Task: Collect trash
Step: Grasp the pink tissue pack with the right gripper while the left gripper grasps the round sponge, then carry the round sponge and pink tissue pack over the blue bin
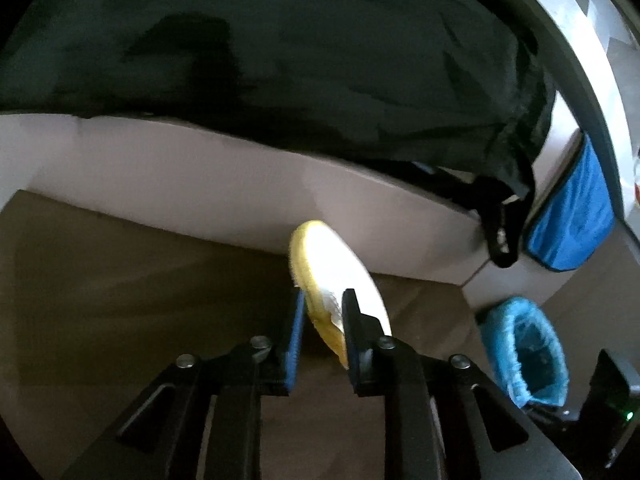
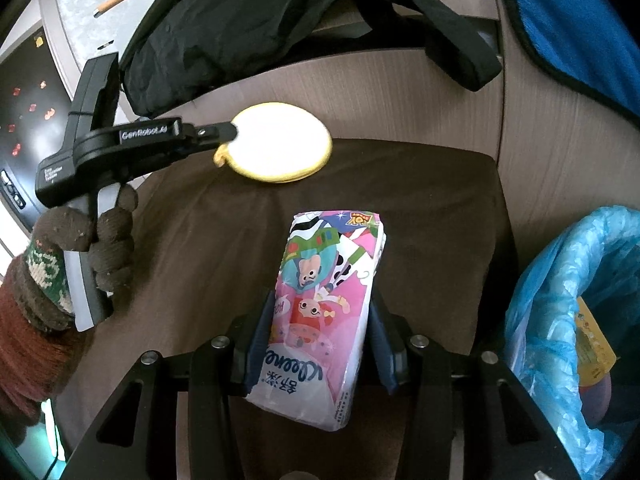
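Observation:
A round flat piece with a yellow rim and white face (image 1: 332,264) sits edge-on between the pads of my left gripper (image 1: 324,300), which is shut on it. In the right wrist view the same piece (image 2: 280,142) hangs from the left gripper (image 2: 230,132) just above the far end of a brown cushion (image 2: 200,240). My right gripper (image 2: 320,308) is shut on a pink cartoon-printed tissue pack (image 2: 332,280), with a pad on each long side. A bin with a blue liner (image 2: 560,300) stands to the right, with some trash inside; the left wrist view shows the bin (image 1: 524,360) at lower right.
A black bag (image 2: 240,32) with a strap lies beyond the cushion and fills the top of the left wrist view, where the bag (image 1: 280,40) rests on a white ledge (image 1: 200,184). A blue cloth (image 2: 568,20) hangs at upper right. A gloved hand (image 2: 80,240) holds the left gripper's handle.

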The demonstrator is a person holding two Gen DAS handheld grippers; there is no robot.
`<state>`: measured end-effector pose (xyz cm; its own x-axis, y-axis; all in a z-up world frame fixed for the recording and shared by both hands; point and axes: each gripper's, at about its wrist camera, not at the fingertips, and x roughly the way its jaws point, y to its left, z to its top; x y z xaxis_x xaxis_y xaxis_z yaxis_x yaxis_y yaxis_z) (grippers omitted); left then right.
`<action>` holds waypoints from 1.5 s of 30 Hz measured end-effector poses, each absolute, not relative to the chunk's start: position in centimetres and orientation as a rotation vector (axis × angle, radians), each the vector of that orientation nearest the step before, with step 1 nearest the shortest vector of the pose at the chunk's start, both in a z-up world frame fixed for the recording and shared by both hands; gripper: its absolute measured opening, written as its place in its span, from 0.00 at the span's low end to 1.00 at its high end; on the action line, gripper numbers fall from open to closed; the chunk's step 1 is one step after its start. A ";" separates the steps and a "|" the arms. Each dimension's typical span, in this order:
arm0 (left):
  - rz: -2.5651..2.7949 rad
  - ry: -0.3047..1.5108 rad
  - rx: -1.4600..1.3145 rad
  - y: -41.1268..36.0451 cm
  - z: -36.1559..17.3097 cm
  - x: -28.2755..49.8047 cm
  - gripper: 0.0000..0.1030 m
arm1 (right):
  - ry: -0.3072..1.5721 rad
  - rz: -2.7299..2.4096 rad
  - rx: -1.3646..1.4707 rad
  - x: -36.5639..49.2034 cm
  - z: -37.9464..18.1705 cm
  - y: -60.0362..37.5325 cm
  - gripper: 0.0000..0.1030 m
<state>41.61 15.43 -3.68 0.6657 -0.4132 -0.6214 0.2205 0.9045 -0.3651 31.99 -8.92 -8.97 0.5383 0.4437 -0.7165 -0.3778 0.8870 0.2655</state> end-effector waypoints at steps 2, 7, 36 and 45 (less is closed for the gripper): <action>-0.395 0.769 -0.280 13.9 -3.8 42.0 0.39 | 0.871 0.488 0.075 31.9 -9.1 -8.9 0.41; -0.416 0.791 -0.318 11.2 -4.3 43.9 0.40 | 0.870 0.492 0.077 31.8 -9.1 -9.1 0.41; -0.150 0.568 -0.149 10.5 1.3 23.5 0.15 | 0.730 0.491 0.086 26.7 -2.2 -12.0 0.38; -0.258 0.420 -0.100 4.3 7.6 17.9 0.15 | 0.515 0.388 0.032 20.8 6.7 -17.4 0.38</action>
